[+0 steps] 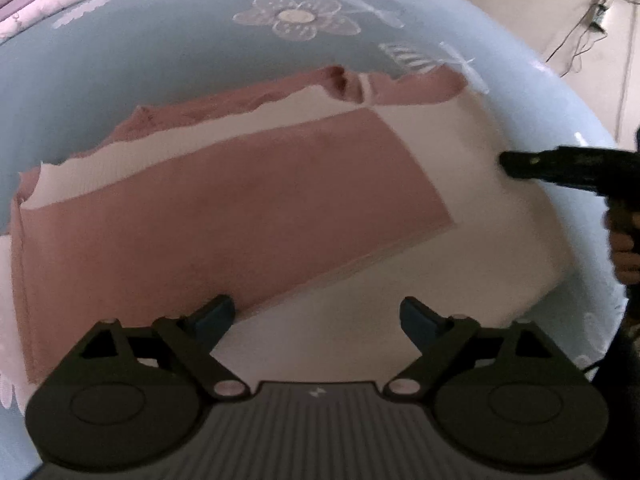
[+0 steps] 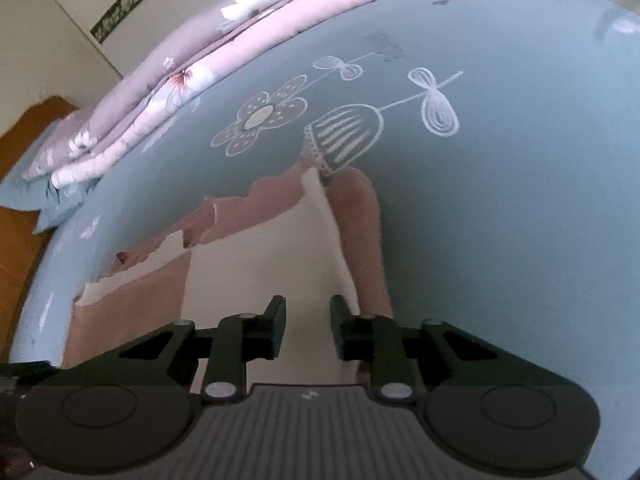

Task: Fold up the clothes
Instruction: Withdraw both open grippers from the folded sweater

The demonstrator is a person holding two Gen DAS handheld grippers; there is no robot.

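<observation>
A pink and white garment [image 1: 240, 216] lies partly folded on the blue-grey bed sheet [image 1: 160, 40], with a pink panel laid over a white layer [image 1: 460, 184]. My left gripper [image 1: 316, 308] hovers over its near edge, jaws wide apart and nothing between them. In the left wrist view my right gripper [image 1: 506, 164] reaches in from the right and its tip meets the white layer's right edge. In its own view the right gripper [image 2: 308, 304] hangs over the white cloth [image 2: 256, 256] beside a pink strip [image 2: 366, 232]. Its jaws stand a narrow gap apart, with no cloth pinched between them.
A folded pink floral quilt [image 2: 192, 64] lies along the far side of the bed, with a blue pillow [image 2: 32, 196] at its left end. Brown wood [image 2: 24, 248] shows past the bed's left edge. A person's hand [image 1: 624, 248] holds the right gripper. Cables [image 1: 592, 20] hang on the wall.
</observation>
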